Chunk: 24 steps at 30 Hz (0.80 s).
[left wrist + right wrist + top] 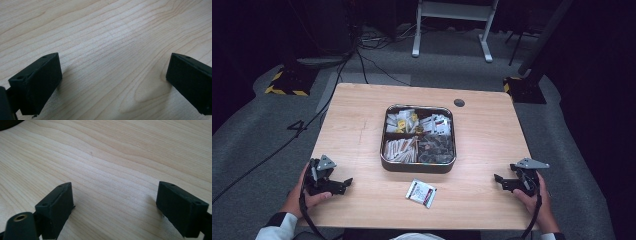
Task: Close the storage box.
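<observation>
Packet (421, 193) lay flat near the worktop's (362, 120) front edge, just before the tray (384, 150), while your left gripper (346, 184) and right gripper (498, 179) rested jaws apart; light, crinkly and slippery, it probably wanted pinching by one edge.

White sachet (421, 192) lies flat before the tin (418, 166).

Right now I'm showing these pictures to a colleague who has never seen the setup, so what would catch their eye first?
First, the dark square metal tray at the middle of the light wooden table, its four compartments packed with small packets. Next, the lone white sachet with red print lying just in front of the tray. The left gripper and right gripper rest on the table's near corners, jaws open and empty.
</observation>
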Each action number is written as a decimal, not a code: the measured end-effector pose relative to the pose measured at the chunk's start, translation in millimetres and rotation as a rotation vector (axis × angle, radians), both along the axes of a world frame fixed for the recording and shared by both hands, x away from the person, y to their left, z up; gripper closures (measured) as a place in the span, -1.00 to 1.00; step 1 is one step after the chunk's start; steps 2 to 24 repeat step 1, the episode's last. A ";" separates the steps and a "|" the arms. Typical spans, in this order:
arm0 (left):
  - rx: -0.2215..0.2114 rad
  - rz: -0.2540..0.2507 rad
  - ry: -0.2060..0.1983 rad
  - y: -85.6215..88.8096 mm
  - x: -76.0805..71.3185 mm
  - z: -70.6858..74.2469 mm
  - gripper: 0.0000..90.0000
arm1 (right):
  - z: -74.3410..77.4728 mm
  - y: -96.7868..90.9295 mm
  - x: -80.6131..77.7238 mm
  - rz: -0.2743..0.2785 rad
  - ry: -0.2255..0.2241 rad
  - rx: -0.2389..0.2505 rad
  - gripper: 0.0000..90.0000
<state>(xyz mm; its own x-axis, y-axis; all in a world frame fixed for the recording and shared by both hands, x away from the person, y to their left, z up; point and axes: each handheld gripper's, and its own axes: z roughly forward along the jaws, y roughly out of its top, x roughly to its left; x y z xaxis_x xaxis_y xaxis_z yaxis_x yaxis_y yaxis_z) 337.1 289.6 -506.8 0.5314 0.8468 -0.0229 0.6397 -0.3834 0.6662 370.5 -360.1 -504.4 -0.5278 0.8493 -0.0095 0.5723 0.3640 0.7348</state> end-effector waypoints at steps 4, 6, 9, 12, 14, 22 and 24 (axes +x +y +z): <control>0.000 0.000 0.000 0.0 0.0 0.0 -0.99 | 0.0 0.0 0.0 0.000 0.000 0.000 -0.67; 0.000 0.000 0.000 0.0 0.0 0.0 -0.99 | 0.0 0.0 0.0 0.000 0.000 0.000 -0.67; 0.000 0.000 0.000 0.0 0.0 0.0 -0.99 | 0.0 0.0 0.0 0.000 0.000 0.000 -0.67; 0.000 0.000 0.000 0.0 0.0 0.0 -0.99 | 0.0 0.0 0.0 0.000 0.000 0.000 -0.67; 0.000 0.000 0.000 0.0 0.0 0.0 -0.99 | 0.0 0.0 0.0 0.000 0.000 0.000 -0.67; 0.000 0.000 0.000 0.0 0.0 0.0 -0.99 | 0.0 0.0 0.0 0.000 0.000 0.000 -0.67; 0.000 0.000 0.000 0.0 0.0 0.0 -0.99 | 0.0 0.0 0.0 0.000 0.000 0.000 -0.67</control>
